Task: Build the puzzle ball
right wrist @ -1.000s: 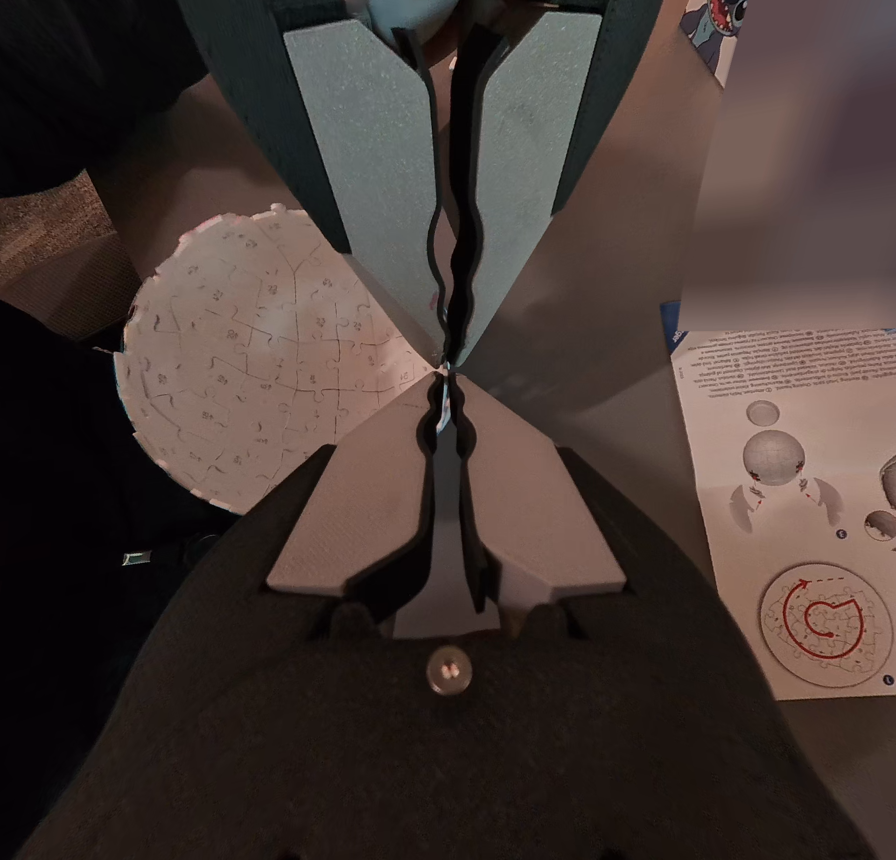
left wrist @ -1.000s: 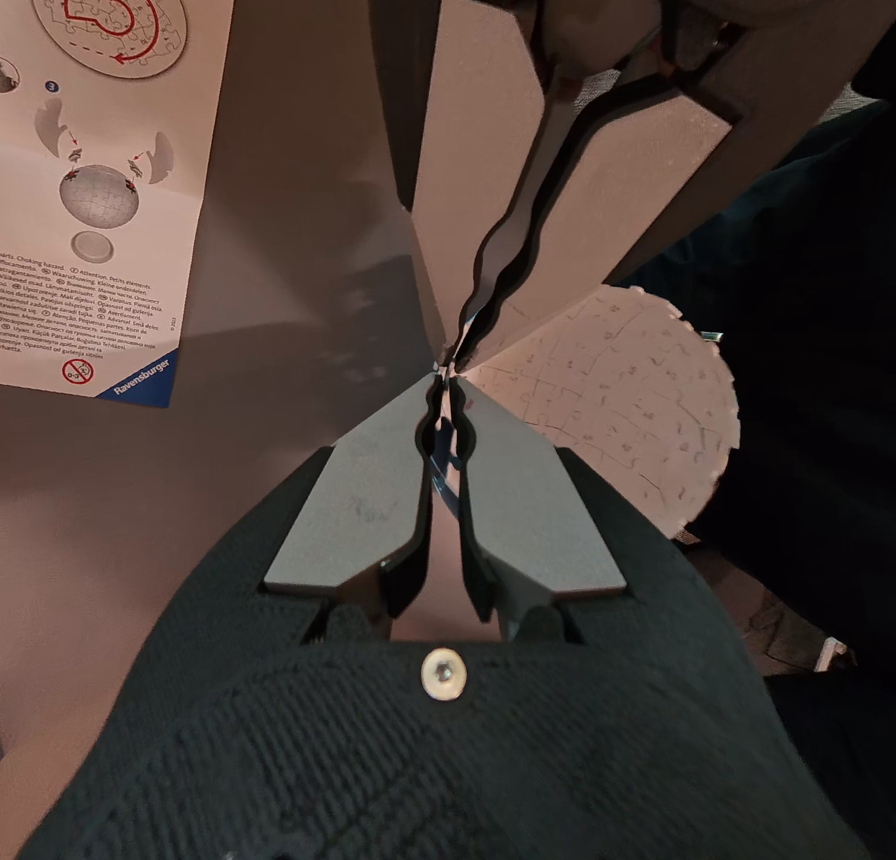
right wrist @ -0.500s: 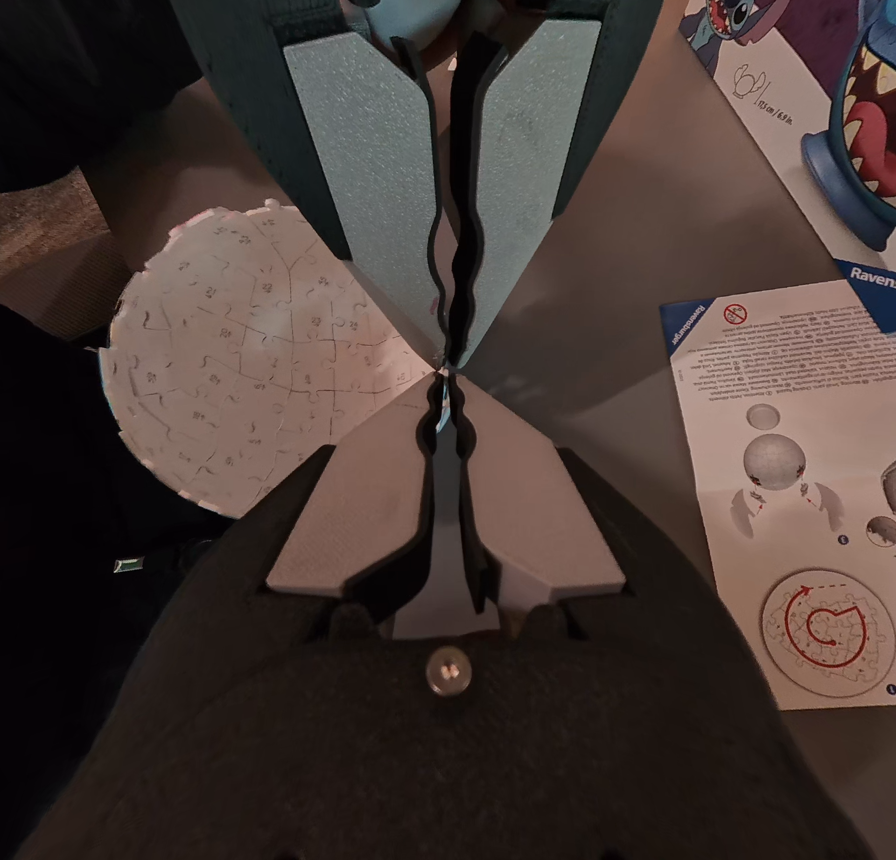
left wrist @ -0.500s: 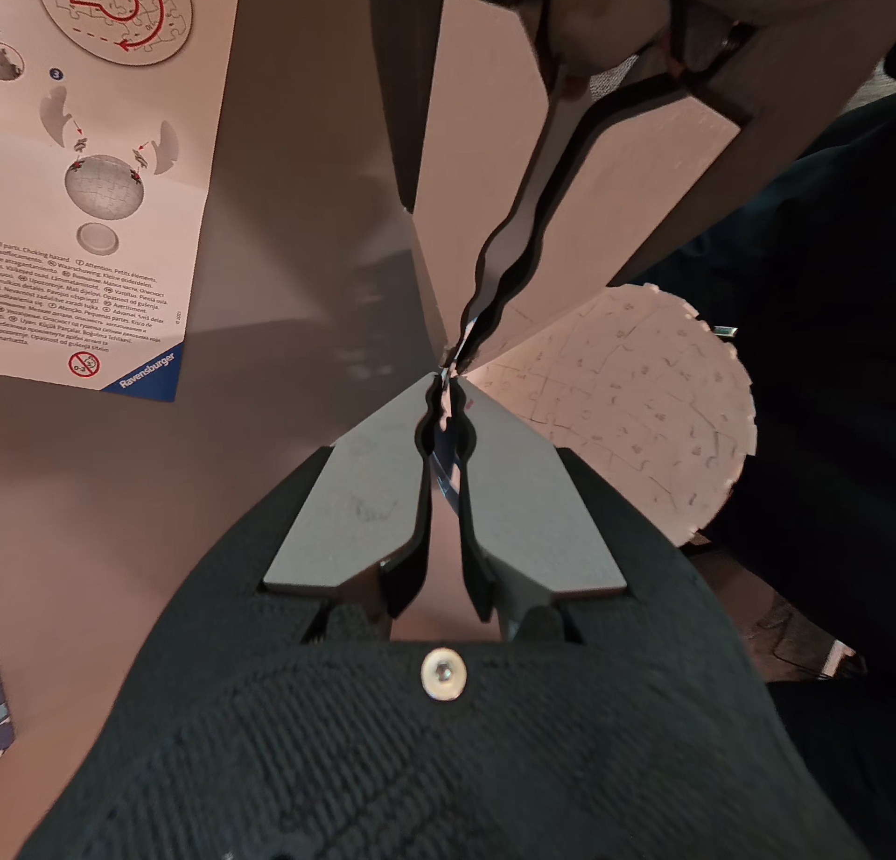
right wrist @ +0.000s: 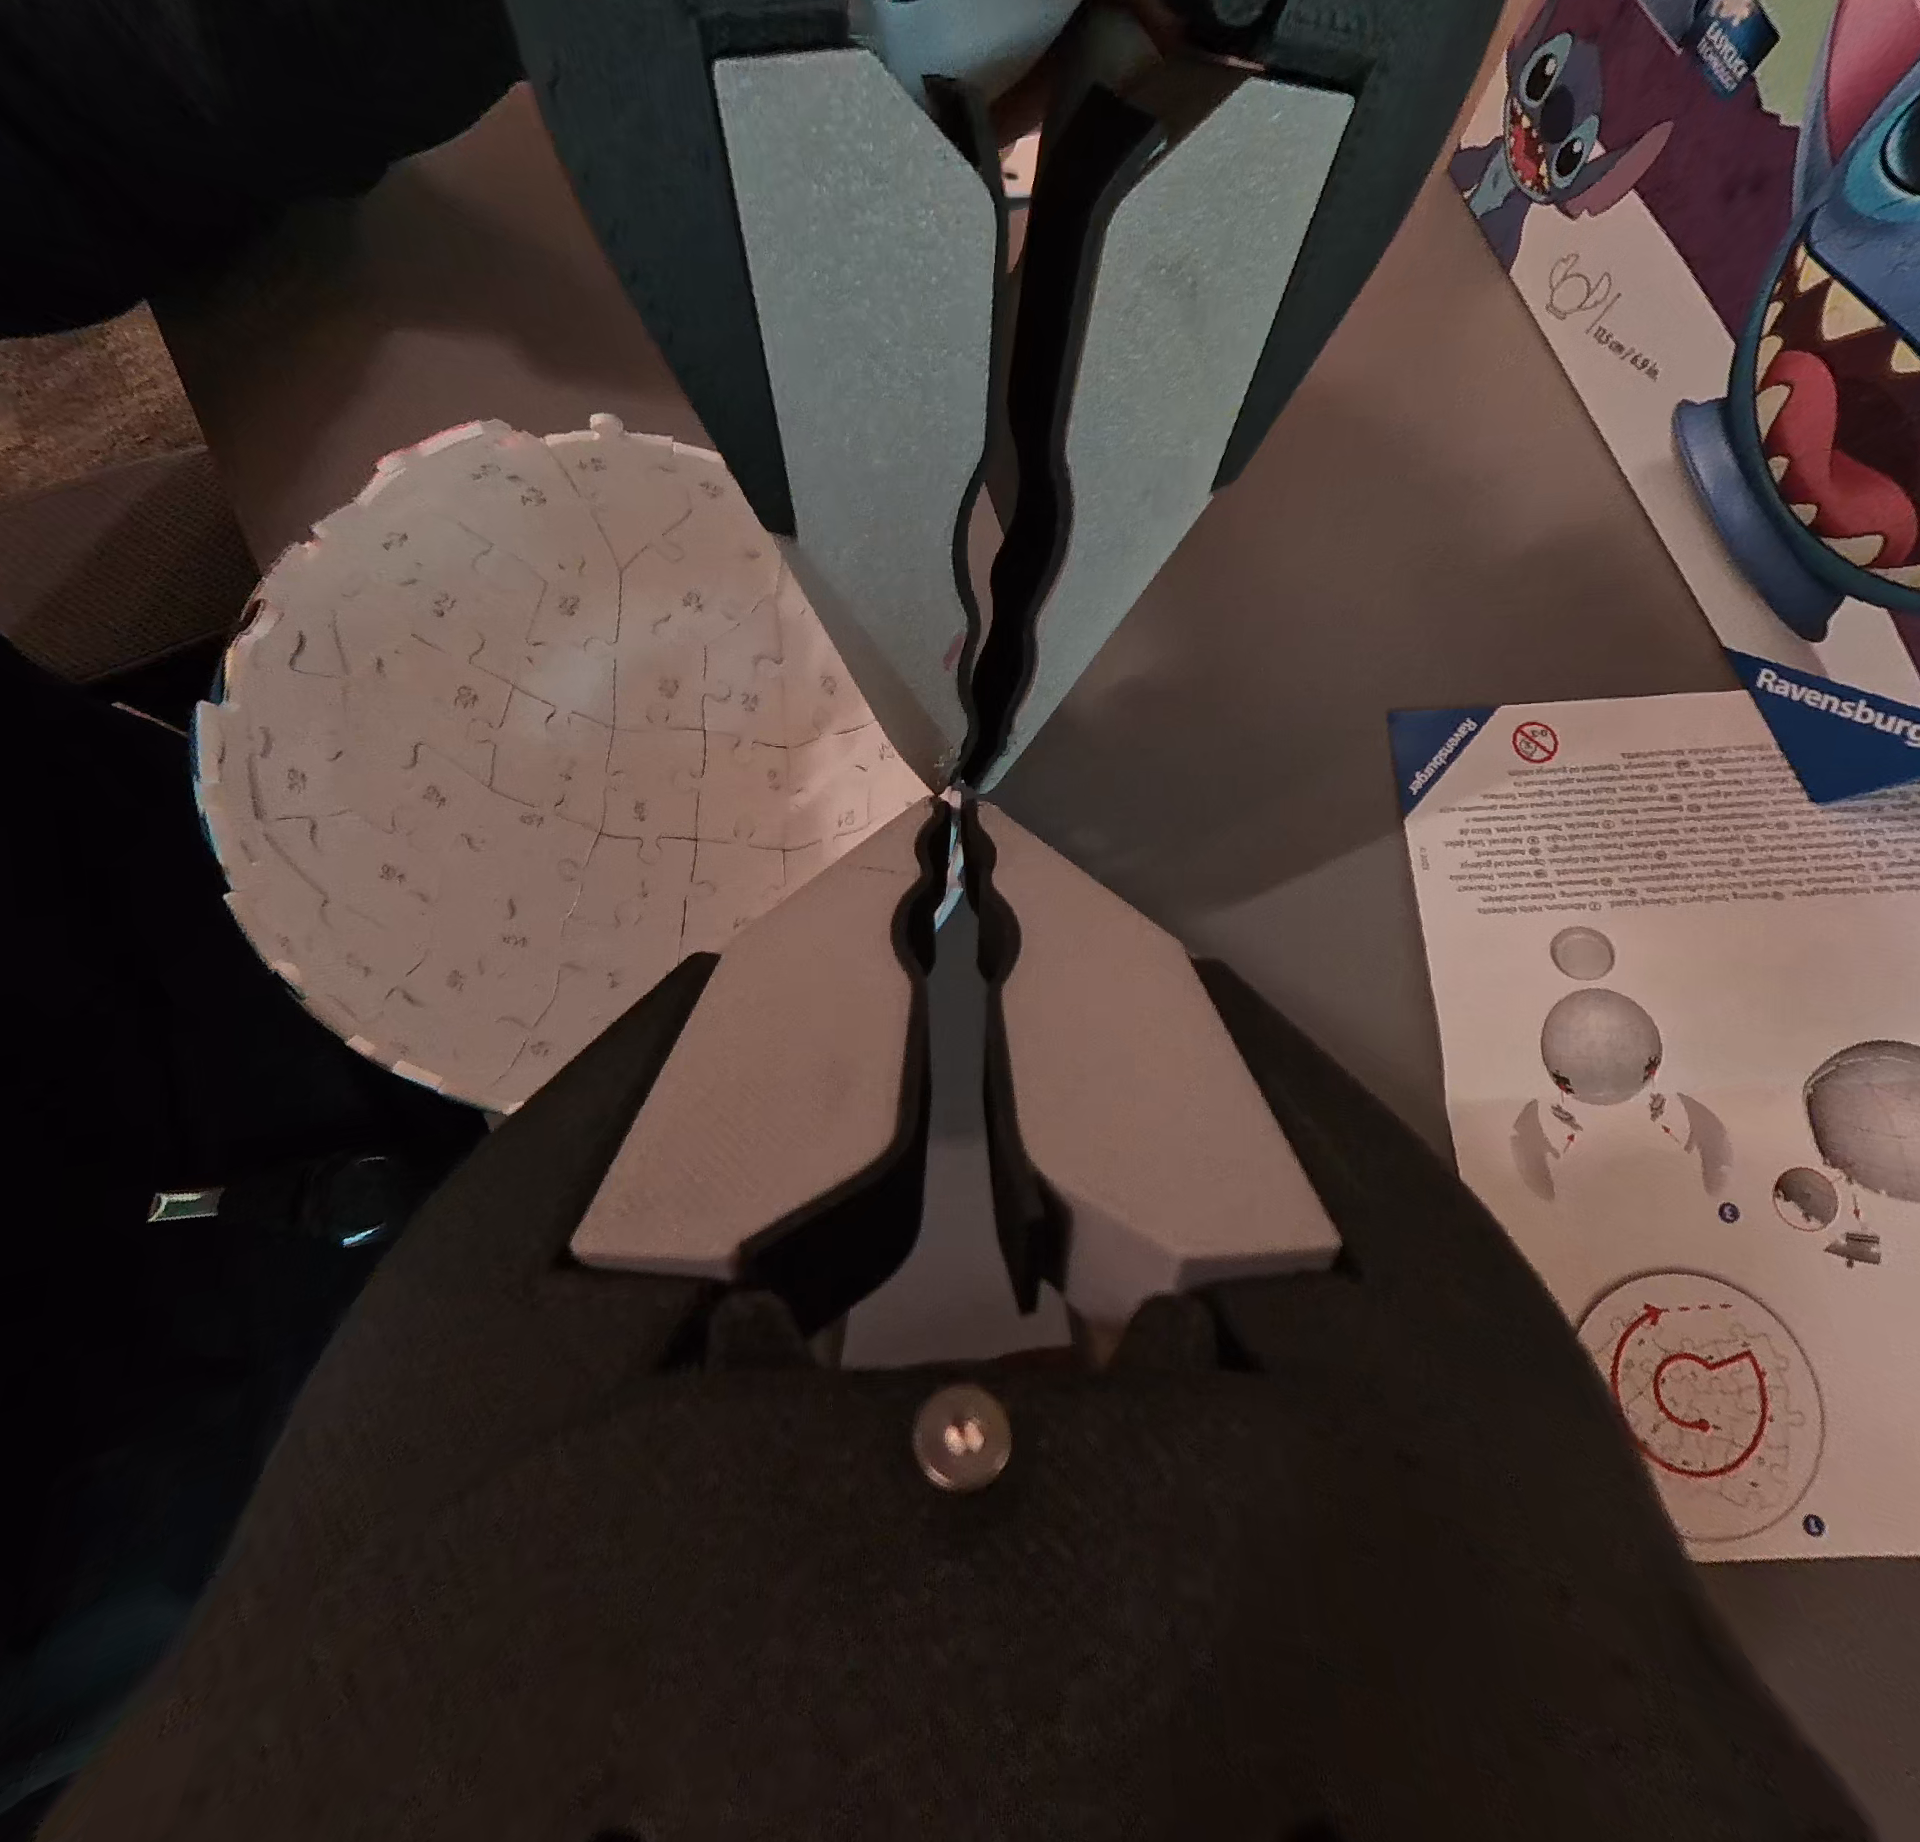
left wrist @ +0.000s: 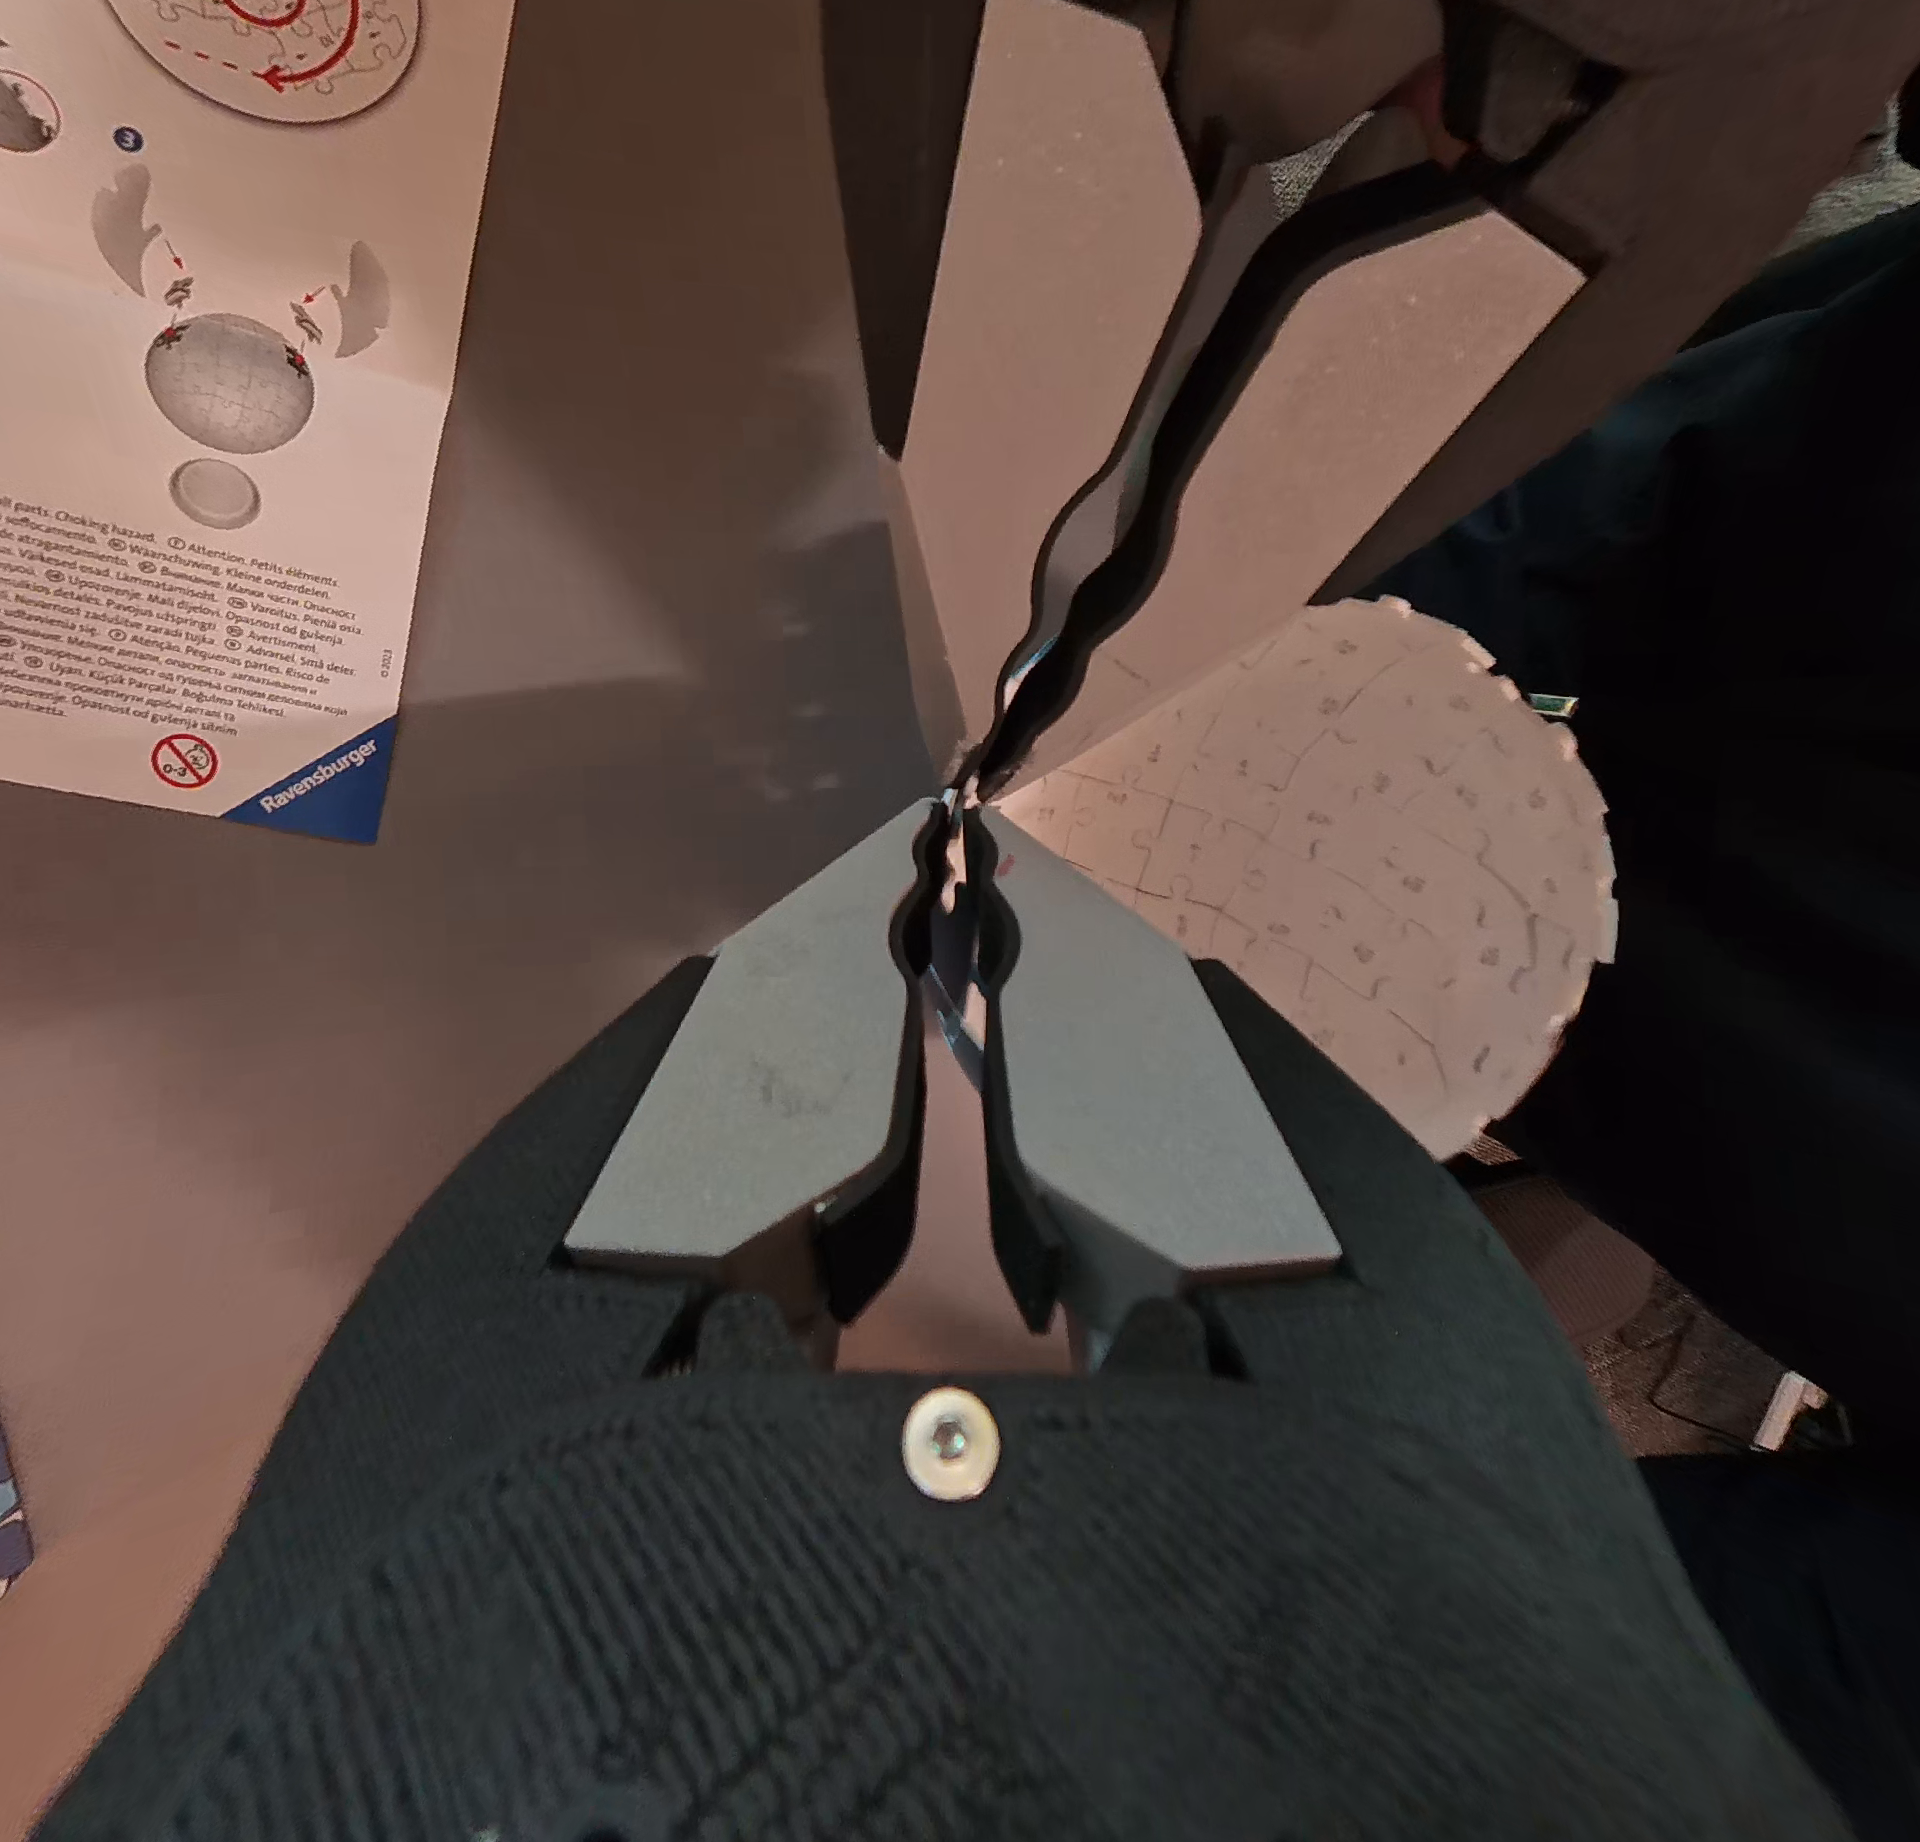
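The half-built puzzle ball [left wrist: 1351, 857] is a white bowl-shaped shell seen from its inside, held off the table's edge; it also shows in the right wrist view [right wrist: 520, 753]. My left gripper [left wrist: 954, 818] and right gripper [right wrist: 951, 818] meet tip to tip at the shell's rim. The left one is shut on a thin blue-edged puzzle piece [left wrist: 951, 1013] seen edge on. The right one is shut on a thin white edge [right wrist: 948, 883] at the rim. The right gripper [left wrist: 977, 764] comes in from the top of the left view, the left gripper [right wrist: 961, 769] from the top of the right view.
A white instruction sheet [left wrist: 208, 390] lies on the grey table [left wrist: 623, 442]; it also shows in the right wrist view [right wrist: 1662, 1065]. The puzzle box with a blue cartoon figure [right wrist: 1714, 234] lies beyond it. A person's dark clothing [left wrist: 1766, 753] is behind the shell. Less than 4 cm separates the two grippers' tips.
Both grippers stay shut tip to tip. The shell has swung slightly outward in both views, and the sheet and box have slid further into the right wrist view.
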{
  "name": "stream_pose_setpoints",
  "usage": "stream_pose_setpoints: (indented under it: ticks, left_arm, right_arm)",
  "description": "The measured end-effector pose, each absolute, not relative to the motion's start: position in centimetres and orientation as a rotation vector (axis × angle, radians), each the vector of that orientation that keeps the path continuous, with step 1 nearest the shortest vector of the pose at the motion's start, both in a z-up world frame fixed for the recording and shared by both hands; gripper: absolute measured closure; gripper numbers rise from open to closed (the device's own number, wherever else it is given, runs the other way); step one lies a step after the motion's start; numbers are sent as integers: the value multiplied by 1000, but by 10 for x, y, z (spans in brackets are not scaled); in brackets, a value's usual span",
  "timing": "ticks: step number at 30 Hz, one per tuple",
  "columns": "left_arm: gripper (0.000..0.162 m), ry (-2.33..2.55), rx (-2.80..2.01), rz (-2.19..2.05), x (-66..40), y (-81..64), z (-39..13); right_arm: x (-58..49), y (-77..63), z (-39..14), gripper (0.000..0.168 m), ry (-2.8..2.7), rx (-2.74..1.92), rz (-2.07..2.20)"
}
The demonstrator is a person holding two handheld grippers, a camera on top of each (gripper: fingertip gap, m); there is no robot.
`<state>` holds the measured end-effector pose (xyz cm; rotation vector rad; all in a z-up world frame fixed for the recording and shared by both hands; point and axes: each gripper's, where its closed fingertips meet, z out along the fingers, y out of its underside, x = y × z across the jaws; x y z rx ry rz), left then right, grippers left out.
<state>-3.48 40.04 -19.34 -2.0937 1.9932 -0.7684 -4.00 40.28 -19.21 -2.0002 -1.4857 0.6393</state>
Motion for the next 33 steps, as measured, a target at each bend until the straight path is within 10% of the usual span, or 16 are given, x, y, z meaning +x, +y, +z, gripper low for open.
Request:
stream_pose_setpoints:
  ticks: [1,33]
  left_arm:
    - [162,1991,-2095,-764,-35,400,-193]
    - [162,2109,-1966,-576,-33,397,-194]
  right_arm:
    - [-40,403,-192,168,-1487,-1992,641]
    - [-37,400,-192,164,-1428,-2007,696]
